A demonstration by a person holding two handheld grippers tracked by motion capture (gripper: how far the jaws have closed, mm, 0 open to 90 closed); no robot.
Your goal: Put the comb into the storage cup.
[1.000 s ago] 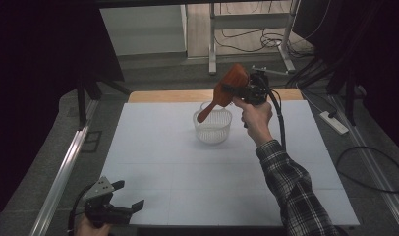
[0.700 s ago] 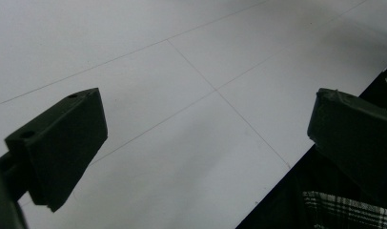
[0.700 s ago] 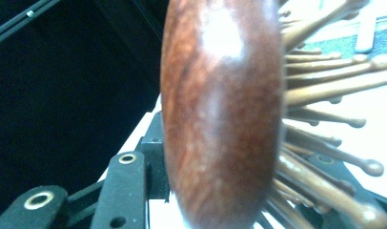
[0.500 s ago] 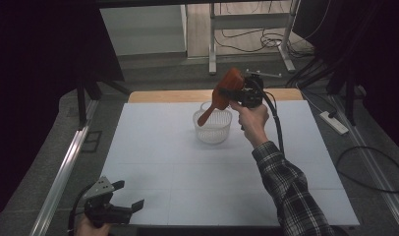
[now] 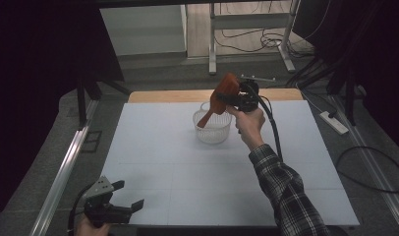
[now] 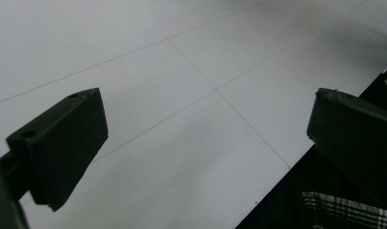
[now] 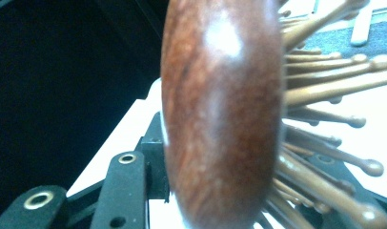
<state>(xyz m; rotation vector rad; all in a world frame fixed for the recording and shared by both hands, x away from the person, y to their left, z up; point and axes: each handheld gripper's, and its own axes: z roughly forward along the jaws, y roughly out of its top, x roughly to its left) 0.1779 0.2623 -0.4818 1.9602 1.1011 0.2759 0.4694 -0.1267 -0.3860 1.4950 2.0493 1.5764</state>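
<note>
A: Polished reddish wood, oval, bristling with ball-tipped pins: one hairbrush (image 7: 220, 109), pinched in the right tool (image 5: 237, 101).

B: Where?

A: Above the one clear ribbed plastic cup (image 5: 212, 129), handle slanting toward seven o'clock. The left tool (image 5: 120, 206) hangs spread over the pale surface (image 5: 187, 177).

The hairbrush (image 7: 220, 114) is glossy, polished reddish wood with smooth wooden pins. The basket (image 5: 213, 129) looks like translucent white plastic. The table sheet (image 5: 187, 177) is matt white.
</note>
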